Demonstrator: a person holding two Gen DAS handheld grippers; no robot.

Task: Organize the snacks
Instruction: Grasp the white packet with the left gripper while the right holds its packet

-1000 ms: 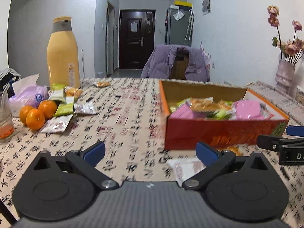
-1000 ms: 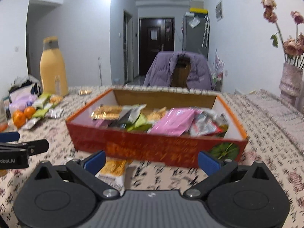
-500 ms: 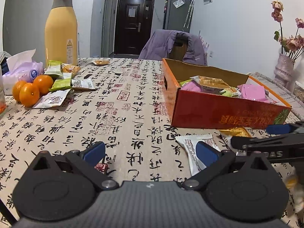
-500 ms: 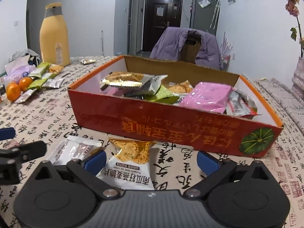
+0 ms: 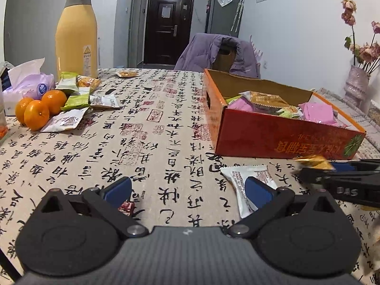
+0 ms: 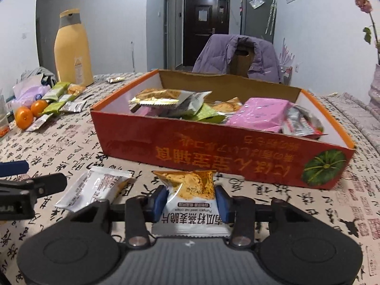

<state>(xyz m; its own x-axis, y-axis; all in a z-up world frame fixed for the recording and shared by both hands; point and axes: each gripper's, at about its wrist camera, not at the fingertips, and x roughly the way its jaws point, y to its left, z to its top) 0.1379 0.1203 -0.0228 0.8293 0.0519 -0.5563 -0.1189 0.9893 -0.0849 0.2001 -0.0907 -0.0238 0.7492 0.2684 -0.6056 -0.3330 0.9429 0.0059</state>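
Calligraphy-print tablecloth (image 6: pixel 71 142) spreads out, and the right gripper (image 6: pixel 188 200) has just been closing its jaws onto the gold-and-white crisp packet (image 6: pixel 190 197), pinched by its sides just before the orange cardboard box (image 6: pixel 213 152), likely bound inside. Left gripper (image 5: pixel 187 190) hovers spread wide beside the white foil sachet (image 5: pixel 247 180), probably next.

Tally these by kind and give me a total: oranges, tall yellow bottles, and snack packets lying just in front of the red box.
Oranges: 3
Yellow bottle: 1
Packets in front of the red box: 2 (white packet, orange-gold packet)
Total: 6
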